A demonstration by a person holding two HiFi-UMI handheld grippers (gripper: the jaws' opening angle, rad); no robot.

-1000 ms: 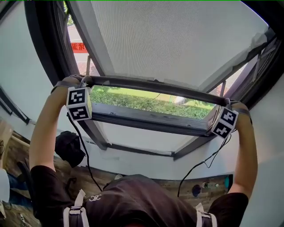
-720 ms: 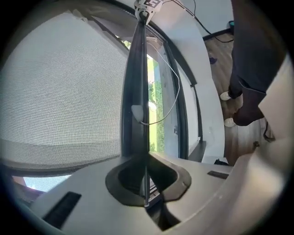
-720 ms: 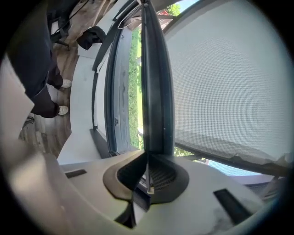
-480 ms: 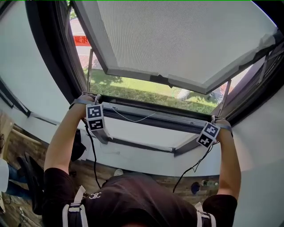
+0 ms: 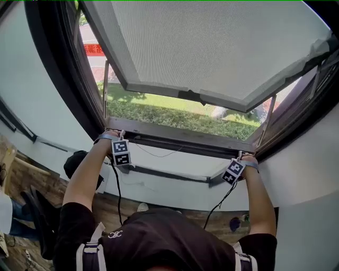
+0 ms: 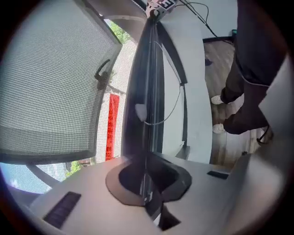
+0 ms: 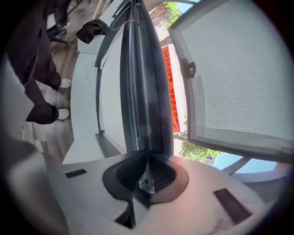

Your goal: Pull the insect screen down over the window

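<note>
The insect screen's dark pull bar (image 5: 180, 142) lies across the bottom of the window opening, just above the lower frame. Its mesh is stretched over the opening above it. My left gripper (image 5: 117, 135) is shut on the bar's left end and my right gripper (image 5: 241, 157) on its right end. In the left gripper view the bar (image 6: 144, 92) runs straight out from the closed left gripper (image 6: 146, 183) toward the other gripper's marker cube (image 6: 161, 3). In the right gripper view the bar (image 7: 142, 82) likewise leaves the closed right gripper (image 7: 147, 176). A thin cord (image 5: 159, 154) sags below the bar.
Beyond the mesh an outward-tilted window sash (image 5: 212, 47) stands open over grass (image 5: 175, 115), with a red banner (image 5: 94, 49) behind. A white wall (image 5: 169, 185) lies under the window. A black bag (image 5: 77, 161) sits at the left above the wood floor (image 5: 122, 209).
Both grippers have come down with the pull bar, from about mid-window height to the lower frame. The mesh now spans the whole opening.
</note>
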